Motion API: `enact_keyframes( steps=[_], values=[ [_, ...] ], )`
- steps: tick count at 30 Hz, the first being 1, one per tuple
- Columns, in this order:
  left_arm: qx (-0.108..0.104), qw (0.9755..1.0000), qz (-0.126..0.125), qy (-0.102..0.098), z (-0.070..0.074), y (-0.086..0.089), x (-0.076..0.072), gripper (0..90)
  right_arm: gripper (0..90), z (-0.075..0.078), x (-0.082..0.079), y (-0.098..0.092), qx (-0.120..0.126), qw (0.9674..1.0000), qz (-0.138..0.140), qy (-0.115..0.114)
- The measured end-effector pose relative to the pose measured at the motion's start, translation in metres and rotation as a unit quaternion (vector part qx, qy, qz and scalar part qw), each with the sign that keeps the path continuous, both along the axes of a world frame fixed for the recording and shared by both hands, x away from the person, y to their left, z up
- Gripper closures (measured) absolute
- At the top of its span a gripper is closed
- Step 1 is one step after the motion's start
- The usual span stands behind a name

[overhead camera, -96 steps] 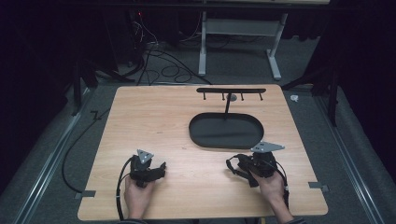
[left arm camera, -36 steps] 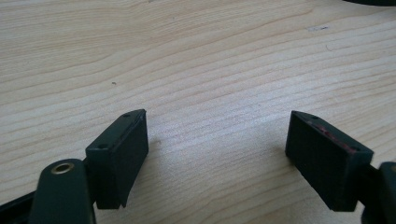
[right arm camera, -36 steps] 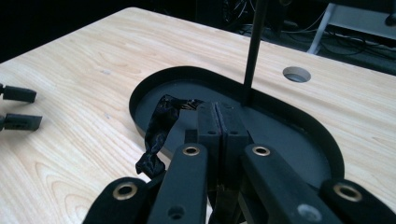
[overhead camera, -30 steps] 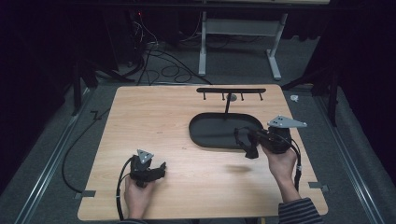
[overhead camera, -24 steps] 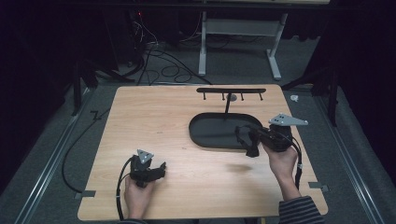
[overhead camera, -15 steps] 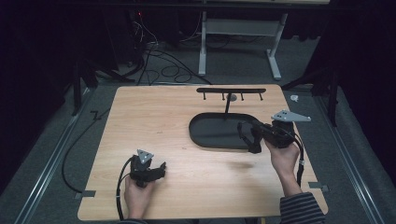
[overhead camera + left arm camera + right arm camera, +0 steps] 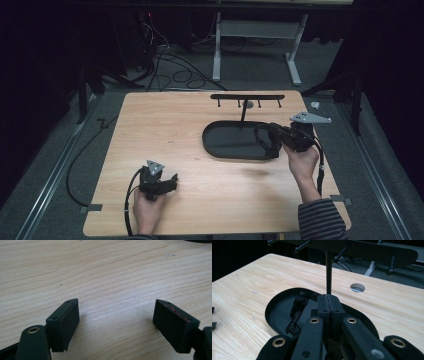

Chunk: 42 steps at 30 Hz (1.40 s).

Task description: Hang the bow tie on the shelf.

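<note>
Two hand-held grippers over a wooden counter [image 7: 190,130].
High view: right hand-held gripper [image 7: 272,142] over black tray [image 7: 225,142]. Left view: left hand-held gripper [image 7: 116,323] spread above bare wood. Right view: jaws pressed together; crumpled black item [image 7: 297,312] lies in tray.

Count: 2 grippers [image 7: 172,181] [image 7: 264,141]; 1 oval tray [image 7: 225,142]; 1 peg rack [image 7: 247,97]; 1 crumpled black item [image 7: 296,312] in tray.
</note>
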<state>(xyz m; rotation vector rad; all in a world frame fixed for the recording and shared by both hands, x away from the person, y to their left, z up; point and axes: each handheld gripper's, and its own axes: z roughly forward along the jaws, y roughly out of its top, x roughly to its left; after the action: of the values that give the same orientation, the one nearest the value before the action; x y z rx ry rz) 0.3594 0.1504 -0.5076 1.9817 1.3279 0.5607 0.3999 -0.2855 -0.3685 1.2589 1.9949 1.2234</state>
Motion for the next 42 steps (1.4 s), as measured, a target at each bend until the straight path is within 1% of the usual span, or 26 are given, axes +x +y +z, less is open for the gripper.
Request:
enact_keyframes(
  steps=[9, 11, 19, 25, 30, 34, 37, 42],
  values=[
    [0.0, 1.0, 0.0, 0.0, 0.0, 0.0, 0.0, 21.6, 90.0, 0.007, 0.009, 0.001, -0.003, 1.0, -0.003, -0.004],
    [0.0, 1.0, 0.0, 0.0, 0.0, 0.0, 0.0, 21.6, 90.0, 0.01, 0.011, 0.0, 0.0, 1.0, -0.006, -0.005],
    [-0.001, 1.0, 0.0, 0.0, 0.0, 0.0, 0.0, 21.6, 90.0, 0.016, 0.018, 0.001, 0.0, 0.9999, -0.009, -0.011],
    [-0.001, 1.0, 0.0, 0.0, 0.0, 0.0, 0.0, 21.6, 90.0, 0.02, 0.028, 0.002, 0.002, 0.9998, -0.017, -0.012],
    [-0.002, 1.0, 0.0, 0.0, 0.0, 0.0, 0.0, 21.7, 90.0, 0.024, 0.036, 0.004, 0.011, 0.9996, -0.02, -0.014],
    [-0.002, 1.0, 0.0, 0.0, 0.0, 0.0, 0.0, 21.6, 90.0, 0.027, 0.042, 0.006, 0.004, 0.9996, -0.024, -0.014],
    [-0.002, 1.0, 0.0, 0.0, 0.0, 0.0, 0.0, 21.7, 90.0, 0.027, 0.045, 0.007, 0.005, 0.9995, -0.027, -0.011],
    [-0.002, 1.0, -0.001, 0.0, 0.0, 0.0, 0.0, 21.5, 90.0, 0.026, 0.055, 0.009, 0.003, 0.9991, -0.041, -0.008]
  ],
)
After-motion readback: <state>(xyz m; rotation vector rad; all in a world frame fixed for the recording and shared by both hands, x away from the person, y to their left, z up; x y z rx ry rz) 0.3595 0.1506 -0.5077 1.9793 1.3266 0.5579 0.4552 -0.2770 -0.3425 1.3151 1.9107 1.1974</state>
